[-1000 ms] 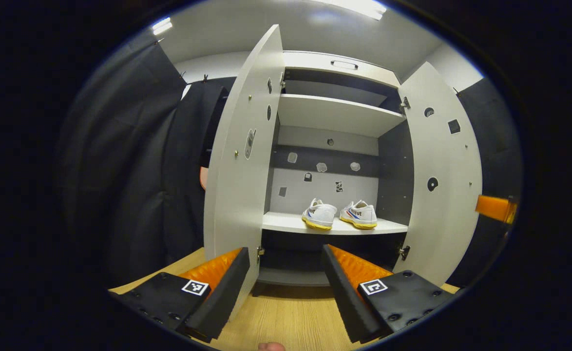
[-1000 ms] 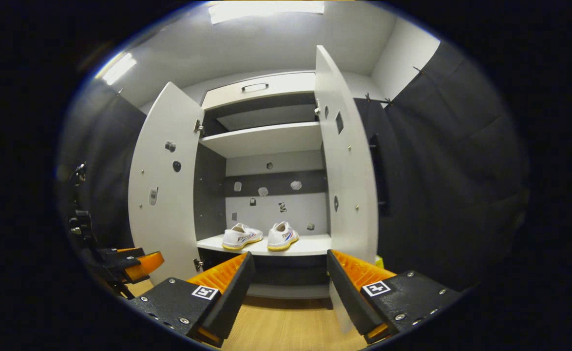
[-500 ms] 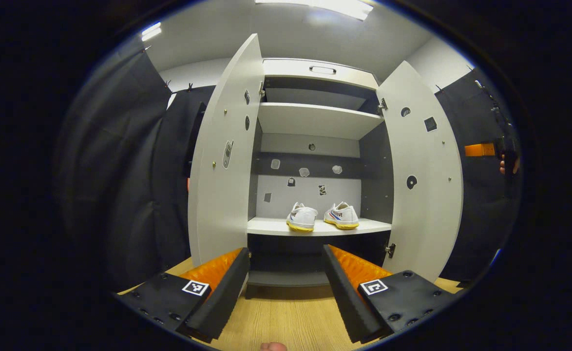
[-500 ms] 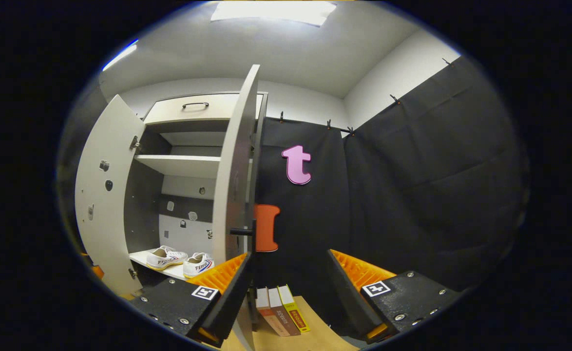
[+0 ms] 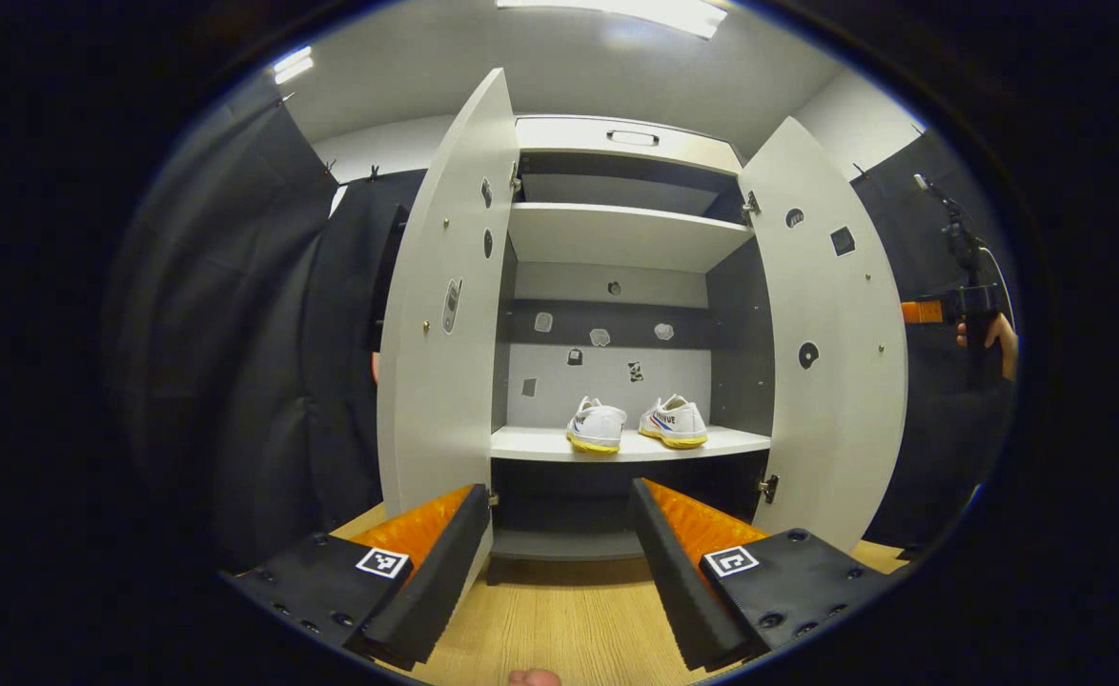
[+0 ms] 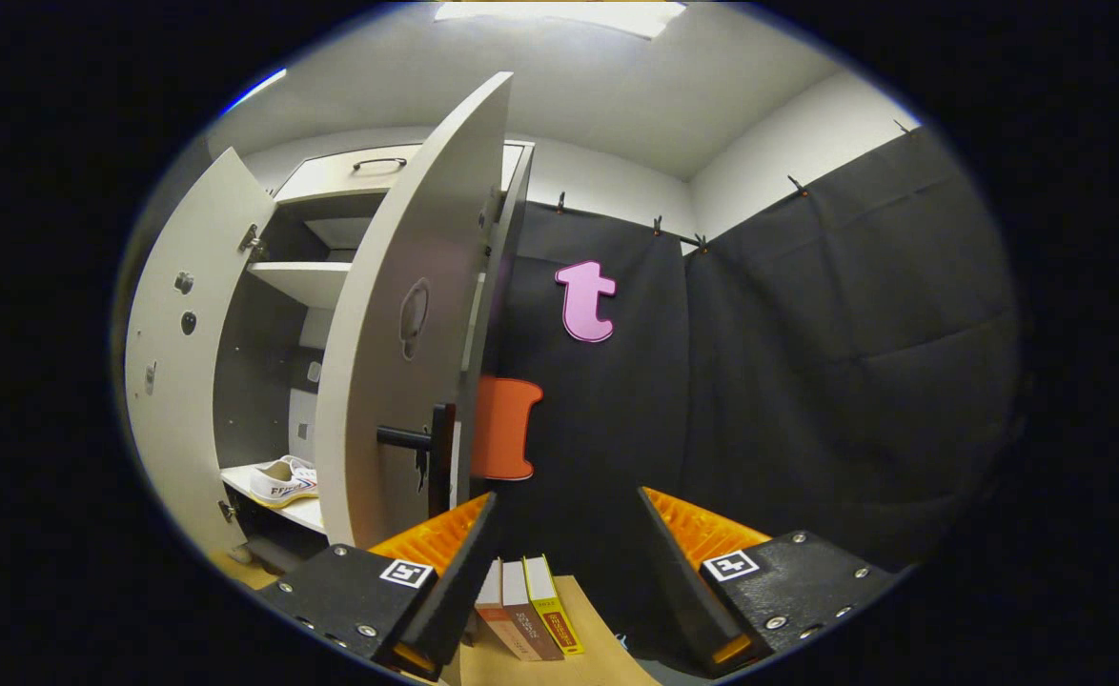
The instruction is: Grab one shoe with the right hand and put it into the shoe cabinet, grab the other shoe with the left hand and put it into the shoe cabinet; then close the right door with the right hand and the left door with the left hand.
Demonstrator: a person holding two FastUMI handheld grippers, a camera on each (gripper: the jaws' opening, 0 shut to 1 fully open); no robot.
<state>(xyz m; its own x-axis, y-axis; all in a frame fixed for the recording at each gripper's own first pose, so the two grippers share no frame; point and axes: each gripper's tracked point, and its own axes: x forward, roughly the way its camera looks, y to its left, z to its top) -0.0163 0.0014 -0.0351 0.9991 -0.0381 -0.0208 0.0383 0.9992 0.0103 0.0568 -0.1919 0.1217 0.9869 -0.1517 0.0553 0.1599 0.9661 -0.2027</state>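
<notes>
The white shoe cabinet [image 5: 621, 233] stands with both doors swung wide. Two white shoes with yellow soles, one [image 5: 597, 426] beside the other [image 5: 674, 422], rest side by side on its middle shelf. My left gripper [image 5: 559, 491] is open and empty, held back from the cabinet and facing its inside, between the left door [image 5: 440, 314] and the right door [image 5: 841, 353]. My right gripper [image 6: 567, 497] is open and empty on the outer side of the right door [image 6: 397, 314]. That door's dark handle [image 6: 417, 440] is just above its left finger. One shoe [image 6: 283, 481] peeks past the door.
In the left gripper view the other gripper [image 5: 941, 310] and the hand holding it [image 5: 998, 338] show beyond the right door. Several books [image 6: 526, 619] stand on the wooden floor [image 5: 559, 619] beside the cabinet. Black cloth walls close in both sides.
My right gripper has swung right, around the right door's edge to its outer face, and the handle now looms closer. My left gripper has barely shifted.
</notes>
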